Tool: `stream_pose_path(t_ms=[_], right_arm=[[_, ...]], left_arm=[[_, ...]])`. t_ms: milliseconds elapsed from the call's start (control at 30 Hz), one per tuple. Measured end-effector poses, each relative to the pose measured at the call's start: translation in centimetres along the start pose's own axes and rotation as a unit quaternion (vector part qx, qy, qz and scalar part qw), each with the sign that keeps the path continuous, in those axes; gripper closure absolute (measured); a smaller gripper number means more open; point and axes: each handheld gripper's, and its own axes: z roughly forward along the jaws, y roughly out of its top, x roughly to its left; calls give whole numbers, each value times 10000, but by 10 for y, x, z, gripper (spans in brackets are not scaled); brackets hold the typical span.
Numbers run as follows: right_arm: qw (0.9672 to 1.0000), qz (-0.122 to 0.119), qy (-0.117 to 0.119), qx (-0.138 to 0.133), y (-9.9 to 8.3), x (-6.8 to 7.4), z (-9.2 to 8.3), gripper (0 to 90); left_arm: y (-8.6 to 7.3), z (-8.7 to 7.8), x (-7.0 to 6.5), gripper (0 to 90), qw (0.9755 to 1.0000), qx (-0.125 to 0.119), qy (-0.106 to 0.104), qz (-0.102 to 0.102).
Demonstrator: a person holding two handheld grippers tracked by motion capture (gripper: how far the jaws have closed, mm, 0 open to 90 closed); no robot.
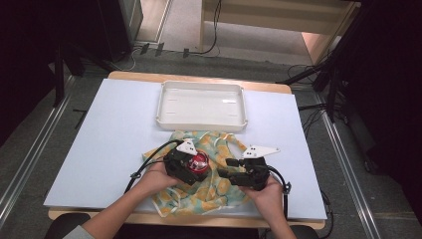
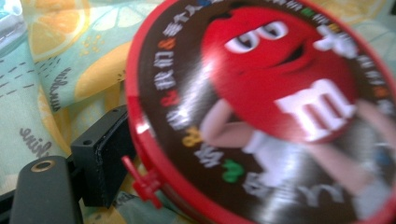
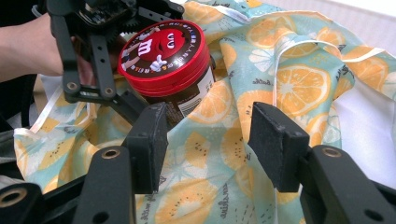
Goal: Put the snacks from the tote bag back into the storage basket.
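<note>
Holding the candy jar point(image 1: 199, 163) in the closed fingers of our left gripper point(image 1: 185, 167), we keep it over the fruit-print cloth bag point(image 1: 217, 191) at the lower centre of the high view. Our right gripper point(image 3: 208, 144) hovers with fingers spread and empty over the fabric, so we judge the bagging barely begun, the white tray point(image 1: 164, 107) unused.

place: looks like a lab or test room, not a home
bench point(image 1: 99, 144): white board on a wooden top, out past the jaws
floor point(image 1: 30, 149): grey carpet, metal rails either side
cables point(image 1: 308, 74): loose, beyond the far edge
surroundings: dark stands and frames
</note>
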Motion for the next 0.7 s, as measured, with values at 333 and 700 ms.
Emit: stream_pose_path(t_ms=[333, 700], right_arm=[[10000, 57, 0, -18, -1, -4, 1, 478], [9999, 94, 71, -8, -2, -4, 4, 487]], left_arm=[[0, -1, -3, 220, 9996, -90, 140, 222], [6, -10, -5, 254, 9998, -79, 97, 160]])
